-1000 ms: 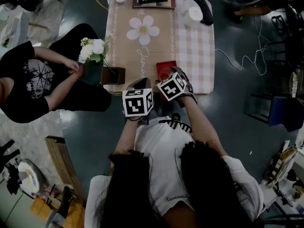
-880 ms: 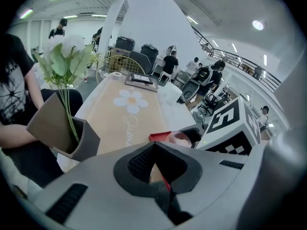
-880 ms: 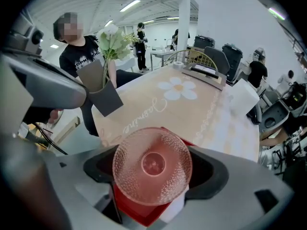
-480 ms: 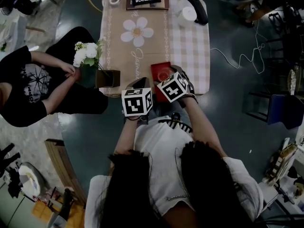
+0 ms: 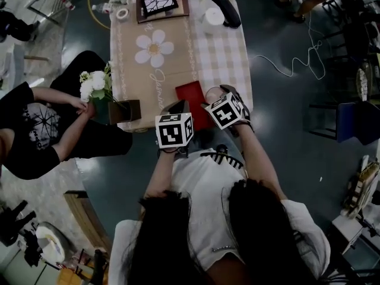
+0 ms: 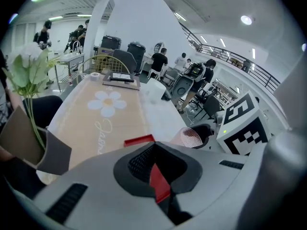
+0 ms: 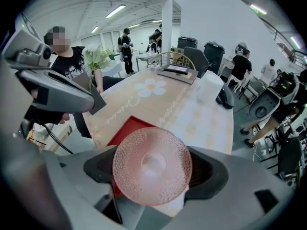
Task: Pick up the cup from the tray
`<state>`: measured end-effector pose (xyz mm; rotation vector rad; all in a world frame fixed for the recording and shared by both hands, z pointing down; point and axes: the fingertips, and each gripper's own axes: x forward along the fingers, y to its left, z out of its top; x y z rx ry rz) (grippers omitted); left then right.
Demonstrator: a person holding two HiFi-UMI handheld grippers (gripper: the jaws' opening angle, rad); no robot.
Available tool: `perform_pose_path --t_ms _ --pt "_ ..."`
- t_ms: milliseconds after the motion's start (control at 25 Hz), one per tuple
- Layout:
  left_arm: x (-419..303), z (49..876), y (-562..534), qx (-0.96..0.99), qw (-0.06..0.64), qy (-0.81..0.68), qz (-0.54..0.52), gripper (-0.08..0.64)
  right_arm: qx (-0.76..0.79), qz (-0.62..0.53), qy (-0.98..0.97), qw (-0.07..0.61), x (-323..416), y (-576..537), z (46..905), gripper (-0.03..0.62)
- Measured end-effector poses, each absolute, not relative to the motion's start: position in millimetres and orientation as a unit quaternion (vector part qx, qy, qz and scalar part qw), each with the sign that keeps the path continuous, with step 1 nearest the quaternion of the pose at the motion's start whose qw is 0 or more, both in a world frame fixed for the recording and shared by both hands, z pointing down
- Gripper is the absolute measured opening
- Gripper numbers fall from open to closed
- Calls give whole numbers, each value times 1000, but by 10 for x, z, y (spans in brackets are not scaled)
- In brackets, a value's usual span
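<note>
The right tongs [image 7: 151, 176] are clamping the pink cup [image 7: 152, 163]; the left tongs [image 6: 158, 182] are pinching the red tray [image 6: 139, 140], probably steadying it.

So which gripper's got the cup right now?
The right gripper: the pink dimpled cup sits clamped between its jaws. The left gripper is shut only on the edge of the red tray.

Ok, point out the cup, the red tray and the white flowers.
cup [image 7: 152, 166], right gripper view, on the middle of its dimpled base.
red tray [image 5: 189, 94], head view, on its bare far part.
white flowers [image 5: 94, 86], head view, on the blooms.
</note>
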<state>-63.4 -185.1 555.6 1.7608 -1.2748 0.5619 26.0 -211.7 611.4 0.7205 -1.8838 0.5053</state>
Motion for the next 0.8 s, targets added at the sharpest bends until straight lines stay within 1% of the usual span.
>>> perform_pose_path --t_ms 240,400,800 --pt "-401 5533 -1941 718 422 -499 237 2 311 209 -773 512 569 -2197 6181 411" --pt "-297 5559 -1925 721 423 -491 247 2 307 205 -764 529 761 -2170 6317 411" --pt "-302 5616 -1945 713 426 -494 256 2 301 209 -768 525 817 -2090 6416 411"
